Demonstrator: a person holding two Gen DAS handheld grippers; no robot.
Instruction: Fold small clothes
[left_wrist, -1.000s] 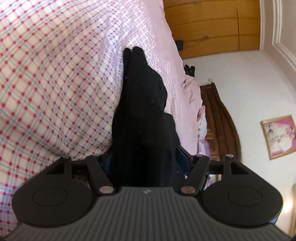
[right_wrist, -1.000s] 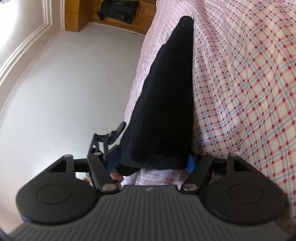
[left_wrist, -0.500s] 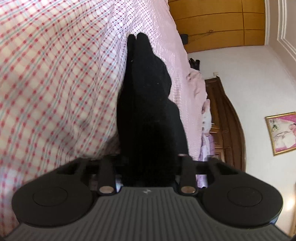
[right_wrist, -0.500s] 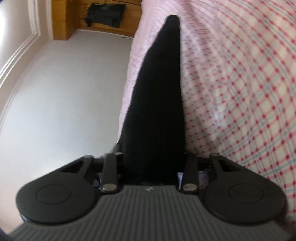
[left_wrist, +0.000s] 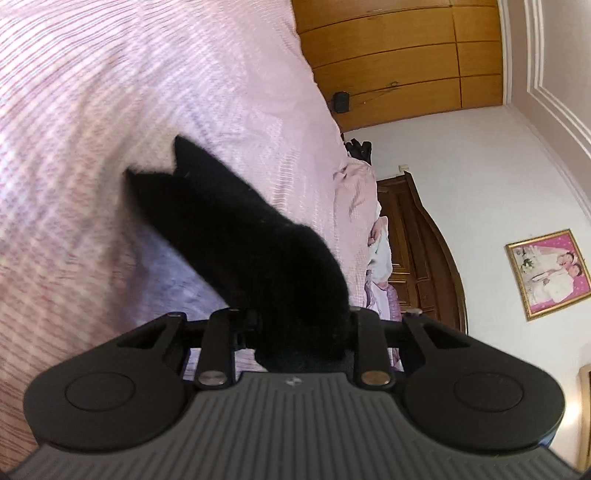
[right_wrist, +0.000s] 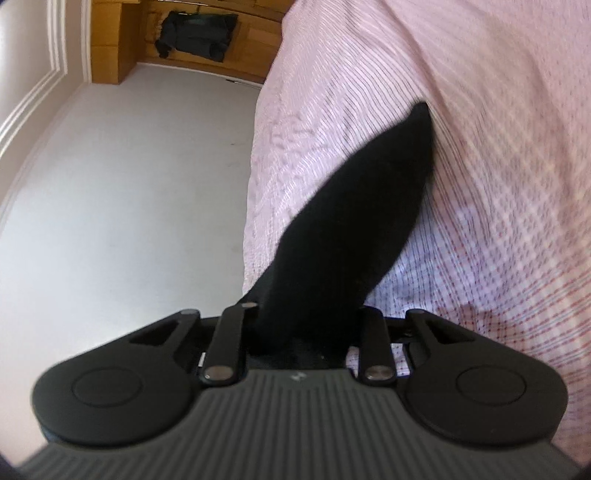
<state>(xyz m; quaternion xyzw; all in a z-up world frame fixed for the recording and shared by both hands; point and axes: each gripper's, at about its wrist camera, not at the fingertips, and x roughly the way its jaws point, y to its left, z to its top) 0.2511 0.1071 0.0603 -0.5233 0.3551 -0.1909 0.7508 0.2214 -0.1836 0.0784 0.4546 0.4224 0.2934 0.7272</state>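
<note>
- Both my grippers have hold of one black garment, lifted off the checked bedsheet (left_wrist: 184, 92). It looks like a pair of dark socks or tights laid together, though I can't be sure which.
- My left gripper (left_wrist: 295, 328) has its jaws drawn narrow and closing on one end of the black garment (left_wrist: 236, 236). The cloth is bunched between them, and the far end shows two pointed tips hanging just above the sheet.
- My right gripper (right_wrist: 303, 328) is the same: jaws narrow, closing, dark fabric pinched between them. From here the garment tapers away to a single tip by the sheet.
- I judge this the lift that opens a fold: one end in each gripper, the fabric slung between.
- Next move calls for carrying one held end over onto the other, keeping both pinches firm so nothing slips, then laying it flat on the bed.
- Containers: none in view, no basket or box.
</note>
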